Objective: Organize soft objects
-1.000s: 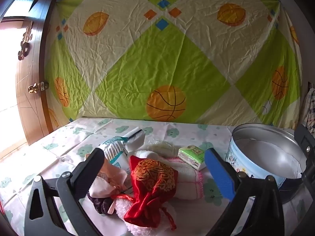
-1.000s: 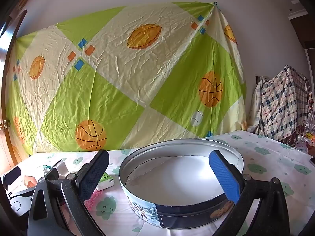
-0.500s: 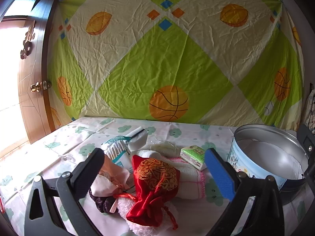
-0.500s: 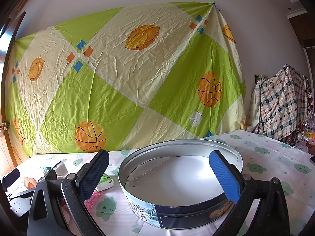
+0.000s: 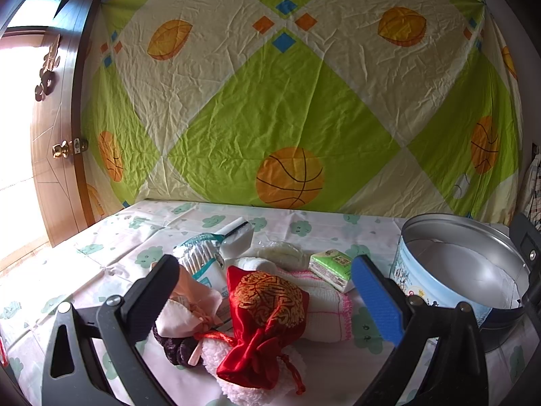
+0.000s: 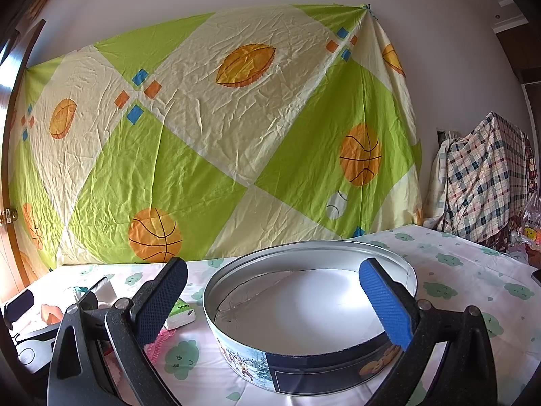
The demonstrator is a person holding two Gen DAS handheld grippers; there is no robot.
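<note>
Left wrist view: left gripper (image 5: 270,294) hovering spread wide over red pouch (image 5: 267,314) in pile on table (image 5: 111,243). Right gripper (image 6: 274,301) hanging spread above empty tin (image 6: 304,308), gripping nothing.

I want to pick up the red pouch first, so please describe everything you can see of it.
The red pouch looks like shiny satin with a gold embroidered pattern on its rounded body. Its neck is gathered toward the camera, tied by a red cord. It lies on its side on top of the pile, resting on a white fluffy item and against the white towel with pink edging. A pale pink pouch sits just left of it. The open left claw frames it without touching.
</note>
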